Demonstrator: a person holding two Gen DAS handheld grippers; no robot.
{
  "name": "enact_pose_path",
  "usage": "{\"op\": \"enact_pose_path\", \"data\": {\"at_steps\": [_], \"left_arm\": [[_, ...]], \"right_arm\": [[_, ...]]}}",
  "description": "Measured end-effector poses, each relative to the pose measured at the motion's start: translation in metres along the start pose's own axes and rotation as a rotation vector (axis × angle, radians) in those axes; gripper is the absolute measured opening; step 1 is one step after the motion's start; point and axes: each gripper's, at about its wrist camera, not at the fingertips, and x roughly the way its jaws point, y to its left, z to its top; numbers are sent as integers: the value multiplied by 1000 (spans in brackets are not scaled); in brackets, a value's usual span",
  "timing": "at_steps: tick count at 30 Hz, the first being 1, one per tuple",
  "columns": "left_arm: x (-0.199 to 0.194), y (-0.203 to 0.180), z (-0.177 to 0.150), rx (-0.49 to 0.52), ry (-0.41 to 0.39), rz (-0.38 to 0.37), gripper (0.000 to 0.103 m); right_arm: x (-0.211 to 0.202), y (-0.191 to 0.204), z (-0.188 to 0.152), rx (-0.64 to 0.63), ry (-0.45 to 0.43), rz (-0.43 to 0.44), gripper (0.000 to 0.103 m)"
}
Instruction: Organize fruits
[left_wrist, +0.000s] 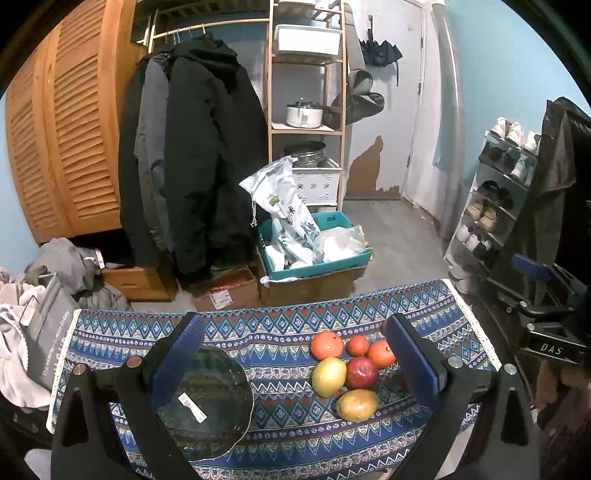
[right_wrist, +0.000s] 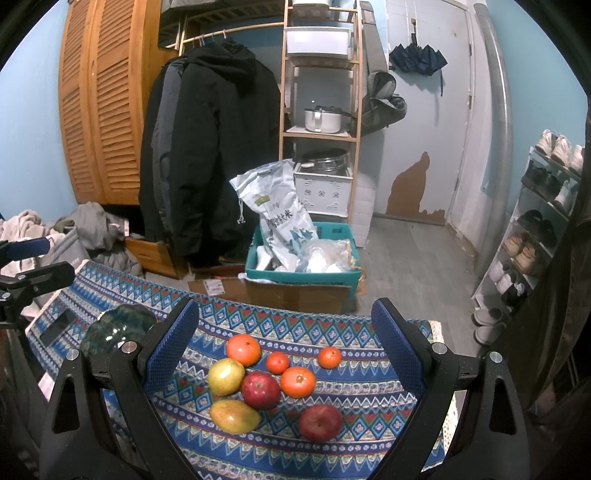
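A pile of fruit lies on the patterned tablecloth (right_wrist: 332, 332): two yellow-green mangoes (right_wrist: 226, 376) (right_wrist: 234, 416), two red apples (right_wrist: 260, 390) (right_wrist: 320, 422) and several oranges (right_wrist: 243, 349). A dark green glass plate (left_wrist: 210, 402) lies to the left of the fruit; it also shows in the right wrist view (right_wrist: 118, 328). My left gripper (left_wrist: 295, 354) is open above the table, with the plate under its left finger and the mangoes (left_wrist: 328, 376) by its right finger. My right gripper (right_wrist: 286, 343) is open above the fruit pile, empty.
Beyond the table's far edge stand cardboard boxes (right_wrist: 295, 291), a teal crate (right_wrist: 303, 273) with bags, hanging coats (right_wrist: 210, 155) and a wooden shelf (right_wrist: 319, 74). A shoe rack (right_wrist: 535, 229) stands at the right. Clothes (left_wrist: 55, 273) are heaped at the left.
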Motion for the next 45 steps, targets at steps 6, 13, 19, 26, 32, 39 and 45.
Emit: {"op": "enact_pose_path", "data": {"at_steps": [6,13,19,26,32,39,45], "left_arm": [[-1,1,0,1,-7,-1,99],[-1,-1,0,3,-6,-3,99],[-1,-1,0,0,-4,-3,99],[0,-2,0,2,-2,-4,99],[0,-3,-1,5,0,-5,99],[2,-7,-2,14,5,-7,99],[9,-10,-2,20,24,-21,99]], "right_arm": [[0,0,0,1,0,1,93],[0,1,0,2,0,2,93],[0,0,-1,1,1,1,93],[1,2,-1,-1,4,2,93],[1,2,-1,-1,5,1,93],[2,4,-4,-1,10,1,93],[6,4,-13,3,27,3,93]]}}
